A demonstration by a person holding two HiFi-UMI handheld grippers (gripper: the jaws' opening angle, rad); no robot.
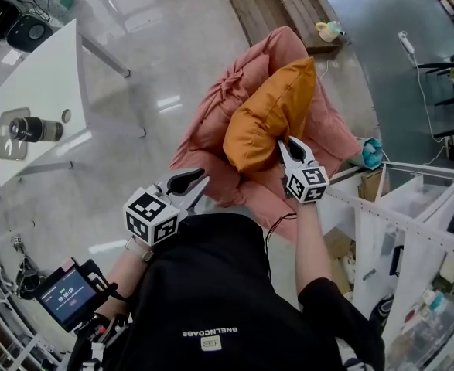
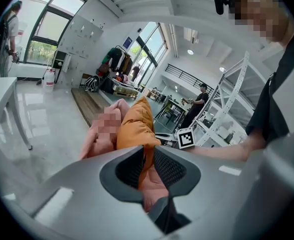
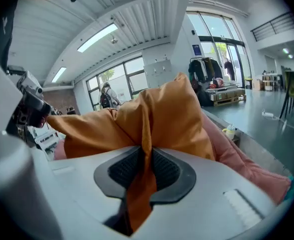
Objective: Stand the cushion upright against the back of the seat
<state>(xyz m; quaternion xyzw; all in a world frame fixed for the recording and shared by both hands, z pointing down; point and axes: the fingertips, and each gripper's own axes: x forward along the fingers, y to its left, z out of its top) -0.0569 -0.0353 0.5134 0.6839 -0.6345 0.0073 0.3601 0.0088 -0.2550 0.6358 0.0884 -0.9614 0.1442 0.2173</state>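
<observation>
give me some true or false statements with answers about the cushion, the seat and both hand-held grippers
1. The right hand-held gripper is clamped on a fold of the cushion. True.
2. The left hand-held gripper grips the cushion too. False: its jaws stand apart with nothing pinched between them.
3. The cushion is blue. False: it is orange.
4. The cushion rests on the pink seat. True.
5. Both hand-held grippers show in the head view. True.
</observation>
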